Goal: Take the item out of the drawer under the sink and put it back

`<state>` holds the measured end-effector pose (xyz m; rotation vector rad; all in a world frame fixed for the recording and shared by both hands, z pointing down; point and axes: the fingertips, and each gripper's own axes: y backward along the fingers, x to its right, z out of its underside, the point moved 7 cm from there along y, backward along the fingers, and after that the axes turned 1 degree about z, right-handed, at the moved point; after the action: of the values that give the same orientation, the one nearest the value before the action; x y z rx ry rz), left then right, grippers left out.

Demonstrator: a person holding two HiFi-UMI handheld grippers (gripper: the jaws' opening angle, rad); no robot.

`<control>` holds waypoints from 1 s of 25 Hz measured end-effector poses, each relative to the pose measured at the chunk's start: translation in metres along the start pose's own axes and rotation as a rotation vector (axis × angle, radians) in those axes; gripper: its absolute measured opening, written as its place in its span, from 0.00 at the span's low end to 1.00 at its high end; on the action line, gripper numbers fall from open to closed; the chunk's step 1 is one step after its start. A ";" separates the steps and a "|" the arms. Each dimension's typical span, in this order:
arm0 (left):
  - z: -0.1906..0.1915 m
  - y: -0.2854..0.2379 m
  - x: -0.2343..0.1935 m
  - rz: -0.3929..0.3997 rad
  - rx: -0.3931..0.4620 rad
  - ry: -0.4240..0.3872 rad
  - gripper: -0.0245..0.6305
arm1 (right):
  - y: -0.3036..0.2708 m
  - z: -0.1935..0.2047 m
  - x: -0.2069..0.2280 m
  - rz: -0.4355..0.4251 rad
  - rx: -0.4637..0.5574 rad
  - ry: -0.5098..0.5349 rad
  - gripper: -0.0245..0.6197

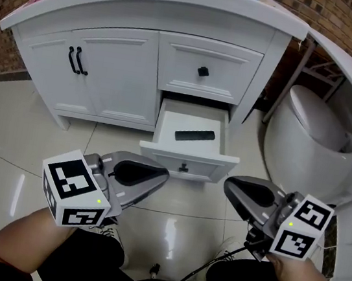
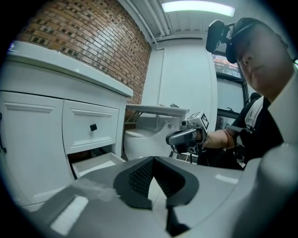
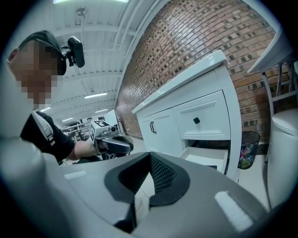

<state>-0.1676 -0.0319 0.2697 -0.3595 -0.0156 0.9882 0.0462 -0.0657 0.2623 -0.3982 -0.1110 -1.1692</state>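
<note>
The lower drawer [image 1: 185, 164] of the white vanity stands pulled out. A flat black item [image 1: 195, 135], shaped like a remote, lies inside it on the white bottom. My left gripper [image 1: 163, 176] hovers over the floor tiles just left of the drawer front, shut and empty. My right gripper [image 1: 227, 186] hangs just right of the drawer front, also shut with nothing in it. Both point toward each other in front of the drawer. The left gripper view shows its pads [image 2: 139, 179] together and the open drawer [image 2: 93, 165] beyond. The right gripper view shows the same drawer [image 3: 207, 155].
Above the open drawer is a shut drawer with a black knob [image 1: 203, 72]. Cabinet doors with black handles [image 1: 78, 60] are to the left. A white toilet [image 1: 306, 143] stands close on the right. A mesh waste bin [image 3: 250, 148] sits between vanity and toilet. My legs are below.
</note>
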 end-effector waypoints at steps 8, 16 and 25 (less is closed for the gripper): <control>-0.001 -0.005 0.000 -0.007 0.005 0.003 0.05 | 0.005 0.002 -0.004 -0.012 -0.001 -0.007 0.05; -0.004 -0.006 0.001 -0.014 0.011 -0.004 0.05 | 0.008 0.000 -0.007 -0.031 0.002 -0.017 0.05; -0.005 -0.002 -0.002 -0.026 0.025 -0.001 0.05 | 0.003 0.001 -0.006 -0.025 -0.007 -0.019 0.05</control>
<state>-0.1659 -0.0357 0.2664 -0.3356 -0.0090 0.9617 0.0469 -0.0592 0.2611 -0.4150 -0.1285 -1.1906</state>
